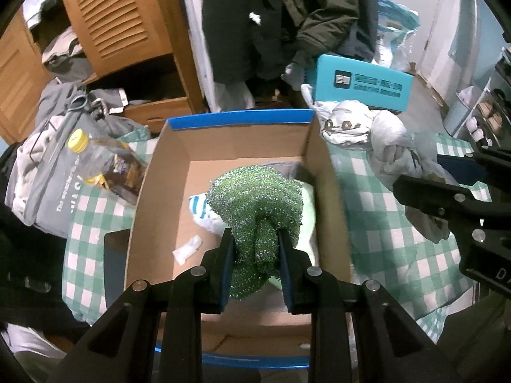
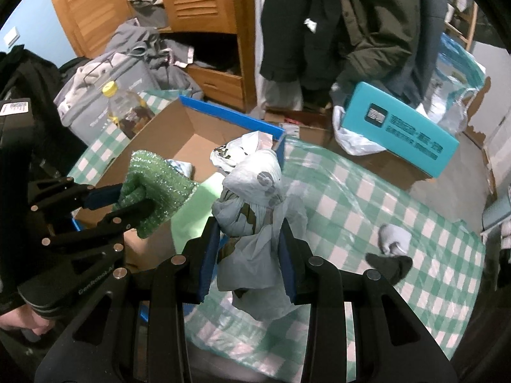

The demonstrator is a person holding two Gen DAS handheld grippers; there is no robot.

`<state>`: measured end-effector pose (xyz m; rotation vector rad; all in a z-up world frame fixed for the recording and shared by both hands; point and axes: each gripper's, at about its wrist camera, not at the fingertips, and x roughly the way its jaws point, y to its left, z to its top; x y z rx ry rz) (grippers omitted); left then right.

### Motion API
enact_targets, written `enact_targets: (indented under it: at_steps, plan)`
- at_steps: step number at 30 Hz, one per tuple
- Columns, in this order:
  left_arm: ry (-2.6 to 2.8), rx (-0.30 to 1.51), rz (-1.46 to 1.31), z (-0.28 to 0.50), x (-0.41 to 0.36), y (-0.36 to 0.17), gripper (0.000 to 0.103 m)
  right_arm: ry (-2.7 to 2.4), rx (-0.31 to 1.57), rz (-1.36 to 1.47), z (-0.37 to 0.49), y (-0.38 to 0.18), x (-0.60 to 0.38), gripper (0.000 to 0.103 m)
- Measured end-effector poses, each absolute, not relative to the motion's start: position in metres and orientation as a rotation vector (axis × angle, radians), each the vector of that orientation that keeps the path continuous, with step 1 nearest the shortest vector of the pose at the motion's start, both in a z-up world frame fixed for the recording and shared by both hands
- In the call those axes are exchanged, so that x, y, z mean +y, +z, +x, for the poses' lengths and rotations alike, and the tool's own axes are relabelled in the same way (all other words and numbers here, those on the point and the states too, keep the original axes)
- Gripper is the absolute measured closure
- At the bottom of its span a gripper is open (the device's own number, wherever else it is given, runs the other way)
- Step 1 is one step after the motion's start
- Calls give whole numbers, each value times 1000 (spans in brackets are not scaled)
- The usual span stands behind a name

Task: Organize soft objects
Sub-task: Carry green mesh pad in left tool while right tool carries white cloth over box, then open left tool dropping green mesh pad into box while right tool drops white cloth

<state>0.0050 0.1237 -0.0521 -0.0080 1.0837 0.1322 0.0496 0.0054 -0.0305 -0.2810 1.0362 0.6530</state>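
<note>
Left gripper [image 1: 255, 249], jaws clamped on a green sparkly scrubbing cloth [image 1: 258, 204], poised over the open cardboard box [image 1: 166, 172]. Right gripper [image 2: 250, 252], jaws pinching a knotted pale plastic bag [image 2: 255, 198] above the green checked cloth [image 2: 367, 198]. Bag's contents hidden; box's lower items partly covered.

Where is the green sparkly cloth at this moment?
The green sparkly cloth is clamped in the left gripper, held above the open cardboard box, left of the right gripper with its plastic bag.
</note>
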Motion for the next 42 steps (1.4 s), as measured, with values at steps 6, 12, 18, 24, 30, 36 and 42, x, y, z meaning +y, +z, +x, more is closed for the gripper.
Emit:
enact_targets:
  at_steps: [6,12,18,24,30,36,42]
  plan:
    - [165,1093,-29,2,144,-58,77,689,1050,-298,50,-36,33,69]
    - [198,1113,-58,1,165,-66,77,713,1060,-319,51,-44,55,69]
    - [217,1129,-79,1,178,-73,77,739,1091,-319,54,-56,71,69]
    - [221,1149,-98,2,186,-81,75,757,1118,-322,57,-66,83,69]
    - [245,1161,-122,0,195,-86,54,756,1139,-325,58,-74,92,65]
    - [261,1144,-127,-1,197,-81,34,737,1135,-291,62,-70,85,53]
    - [239,1131,-110,-1,188,-75,34,707,1124,-274,64,-65,72,50]
